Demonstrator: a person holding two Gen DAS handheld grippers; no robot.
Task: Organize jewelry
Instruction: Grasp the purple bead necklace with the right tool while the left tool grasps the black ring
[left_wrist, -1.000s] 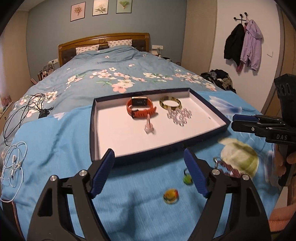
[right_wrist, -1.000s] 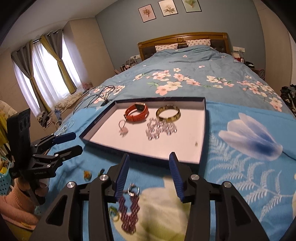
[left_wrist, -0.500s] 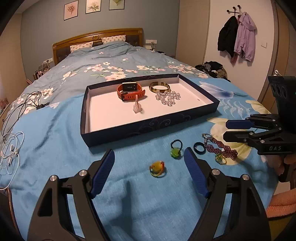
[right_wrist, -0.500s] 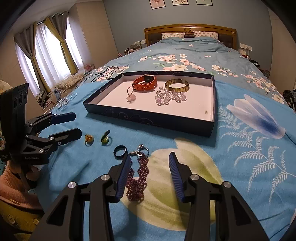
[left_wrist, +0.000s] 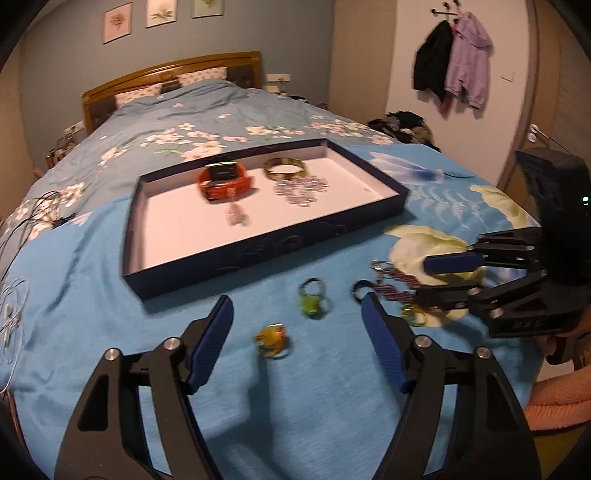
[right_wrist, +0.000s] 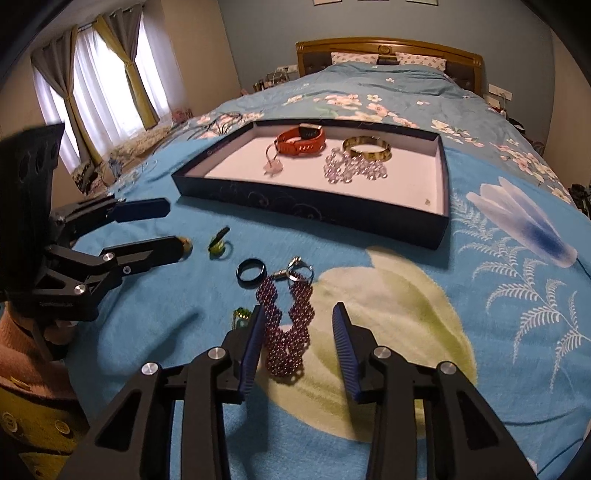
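Hovering low over the bed (right_wrist: 498, 280), right tongs (right_wrist: 297, 345) wide open on both sides of the purple bead bracelet (right_wrist: 290, 325). Left tongs (left_wrist: 295, 339) wide open above the yellow ring (left_wrist: 272, 338), holding nothing. Tray (right_wrist: 314, 210) with more jewelry just beyond.

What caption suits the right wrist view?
Open right claw above a purple bracelet on the bed, tray beyond.
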